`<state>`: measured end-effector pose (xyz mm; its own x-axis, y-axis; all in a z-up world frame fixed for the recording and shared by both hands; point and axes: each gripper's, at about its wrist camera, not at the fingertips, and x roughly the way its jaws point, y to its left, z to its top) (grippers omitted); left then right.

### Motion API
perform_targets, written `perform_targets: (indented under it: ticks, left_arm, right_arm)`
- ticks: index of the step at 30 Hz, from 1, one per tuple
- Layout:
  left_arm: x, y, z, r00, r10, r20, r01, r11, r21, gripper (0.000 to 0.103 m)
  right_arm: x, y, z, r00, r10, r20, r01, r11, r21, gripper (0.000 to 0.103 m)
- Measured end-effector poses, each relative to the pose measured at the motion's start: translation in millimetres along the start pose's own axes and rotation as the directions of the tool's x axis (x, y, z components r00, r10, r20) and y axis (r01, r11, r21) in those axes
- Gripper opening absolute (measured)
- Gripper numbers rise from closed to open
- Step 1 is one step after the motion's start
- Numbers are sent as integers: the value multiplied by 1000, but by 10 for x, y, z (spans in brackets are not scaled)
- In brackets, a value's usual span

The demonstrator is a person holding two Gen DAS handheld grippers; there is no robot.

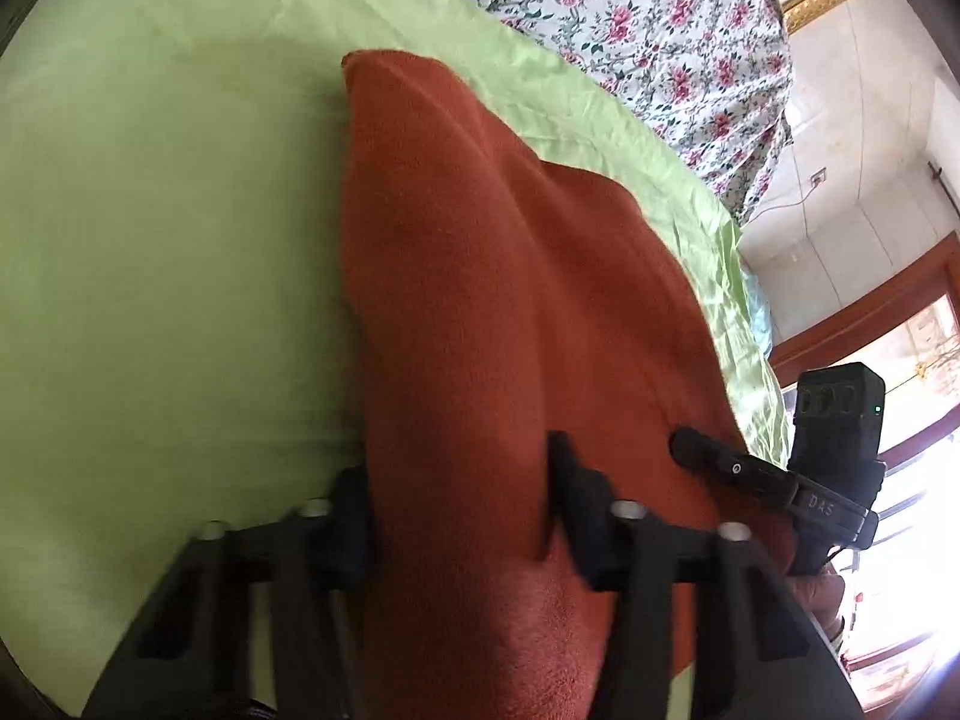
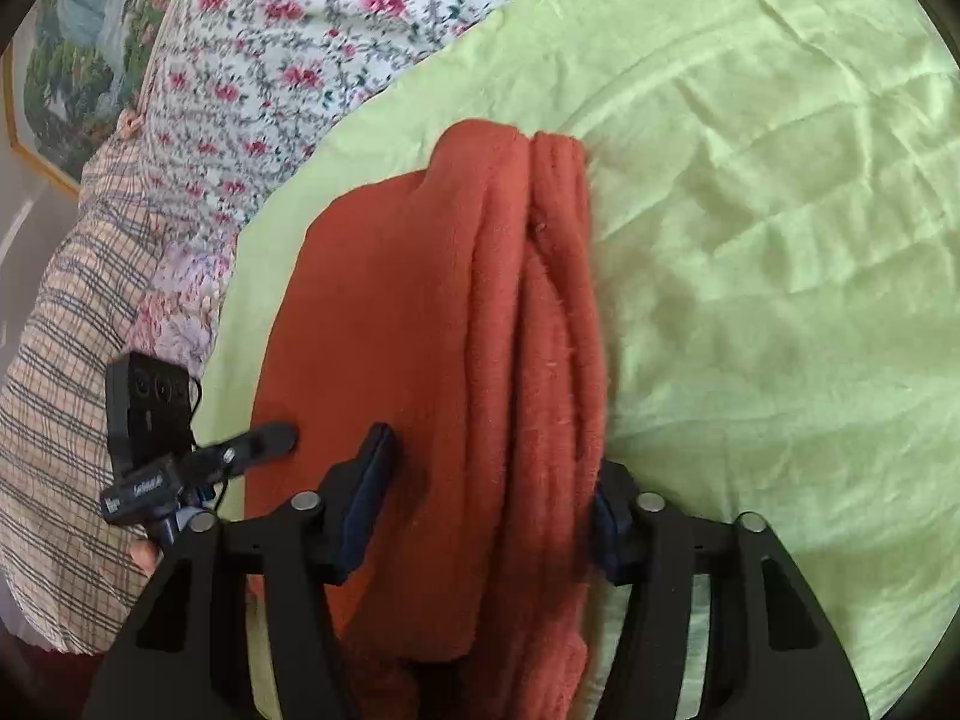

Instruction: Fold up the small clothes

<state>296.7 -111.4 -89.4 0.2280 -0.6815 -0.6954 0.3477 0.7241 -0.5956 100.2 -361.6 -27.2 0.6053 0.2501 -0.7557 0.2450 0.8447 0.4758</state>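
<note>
A rust-red fleece garment (image 1: 480,276) lies folded lengthwise on a light green sheet (image 1: 150,270). In the right wrist view the garment (image 2: 420,312) shows several stacked fold edges along its right side. My left gripper (image 1: 459,498) is open, its jaws straddling the near end of the garment. My right gripper (image 2: 492,492) is open too, its jaws on either side of the thick folded edge. The right gripper also shows in the left wrist view (image 1: 696,450), resting on the cloth. The left gripper shows in the right wrist view (image 2: 282,435) on the cloth's left part.
A floral quilt (image 1: 648,24) lies beyond the green sheet, also in the right wrist view (image 2: 288,36). A plaid cloth (image 2: 66,420) sits at the left. A framed picture (image 2: 66,54) hangs on the wall. A window with red frame (image 1: 888,360) is at the right.
</note>
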Motion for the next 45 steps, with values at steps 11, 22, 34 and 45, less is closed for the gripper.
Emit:
perform_targets:
  ticks: [11, 22, 34, 45]
  left_arm:
    - [-1472, 240, -516, 985, 67, 162, -68, 998, 1, 30]
    - [-1912, 1067, -1174, 975, 142, 171, -118, 983, -143, 42]
    - [-1915, 1300, -754, 967, 181, 178, -151, 974, -170, 69]
    - [-1716, 1647, -28, 962, 221, 158, -181, 956, -229, 62]
  right_arm:
    - [166, 936, -347, 986, 168, -1, -167, 981, -99, 23]
    - [857, 1397, -858, 978, 175, -112, -189, 973, -133, 24]
    - [534, 1475, -625, 999, 19, 33, -13, 980, -200, 55]
    - [975, 1566, -217, 996, 85, -25, -88, 977, -192, 13]
